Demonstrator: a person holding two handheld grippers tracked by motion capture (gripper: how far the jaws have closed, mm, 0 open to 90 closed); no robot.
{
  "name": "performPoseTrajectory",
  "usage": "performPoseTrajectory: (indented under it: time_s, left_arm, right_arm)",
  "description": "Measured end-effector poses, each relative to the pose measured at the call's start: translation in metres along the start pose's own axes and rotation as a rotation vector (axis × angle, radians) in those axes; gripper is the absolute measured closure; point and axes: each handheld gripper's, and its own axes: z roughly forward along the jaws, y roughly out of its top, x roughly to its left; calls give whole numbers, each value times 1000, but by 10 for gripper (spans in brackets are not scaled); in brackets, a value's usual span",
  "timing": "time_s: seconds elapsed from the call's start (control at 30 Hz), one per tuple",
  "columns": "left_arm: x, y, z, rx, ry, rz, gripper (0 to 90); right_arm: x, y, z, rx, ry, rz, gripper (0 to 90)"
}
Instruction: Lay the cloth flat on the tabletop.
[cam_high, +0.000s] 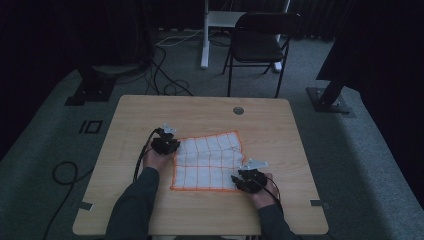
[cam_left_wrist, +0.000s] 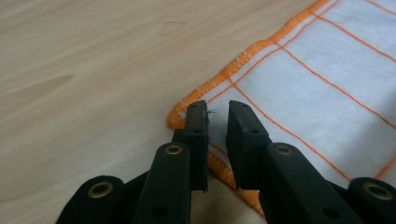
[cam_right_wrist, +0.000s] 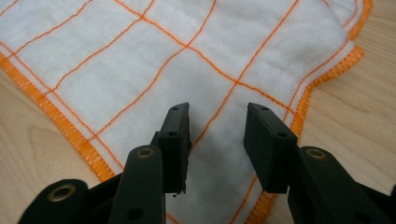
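A white cloth (cam_high: 207, 160) with orange grid lines and an orange hem lies spread on the middle of the wooden table (cam_high: 200, 107). My left gripper (cam_high: 165, 143) is at the cloth's far left corner. In the left gripper view the gripper (cam_left_wrist: 217, 109) is open by a narrow gap, its jaws just over that corner of the cloth (cam_left_wrist: 327, 60). My right gripper (cam_high: 248, 177) is at the cloth's near right corner. In the right gripper view the gripper (cam_right_wrist: 218, 116) stands open wider above the cloth (cam_right_wrist: 140, 56), with nothing between its jaws. The cloth's right edge is rumpled.
A round grommet (cam_high: 238, 110) sits in the table near its far edge. Behind the table stand a black folding chair (cam_high: 260, 42) and a white desk leg (cam_high: 205, 35). Cables (cam_high: 165, 85) lie on the grey carpet, and dark stand bases flank the table.
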Motion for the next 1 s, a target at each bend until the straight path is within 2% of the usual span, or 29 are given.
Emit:
performPoseTrajectory:
  time_s: [0.13,0.3,0.37,0.43,0.5,0.6,0.83,0.93,1.0]
  left_arm:
    - [6,5,4,5,28,-13,765]
    - [7,8,6,12,64,-39,706]
    - [3,8,2,17,46,-36,691]
    - [-4,6,-7,-11,17,-8,681]
    - [-11,2,-18,-42,-20,-3,679]
    - [-21,-6,-27,-57,-49,21,679]
    - [-30,-18,-27,-33,-90,17,704]
    - [-33,-23,-22,-9,-89,27,723]
    - [-33,-25,-20,-18,-88,25,732]
  right_arm:
    - [2,-4,-4,3,6,-2,604]
    - [5,-6,-8,14,8,0,602]
    - [5,-6,-9,22,11,-2,598]
    - [4,-6,-8,17,22,-4,581]
    - [2,-4,-8,-6,22,-2,569]
    - [-1,3,-7,-34,7,2,562]
    - [-8,14,9,-35,-35,12,566]
    - [-13,13,14,-27,-38,29,569]
    - [-15,12,14,-28,-28,37,572]
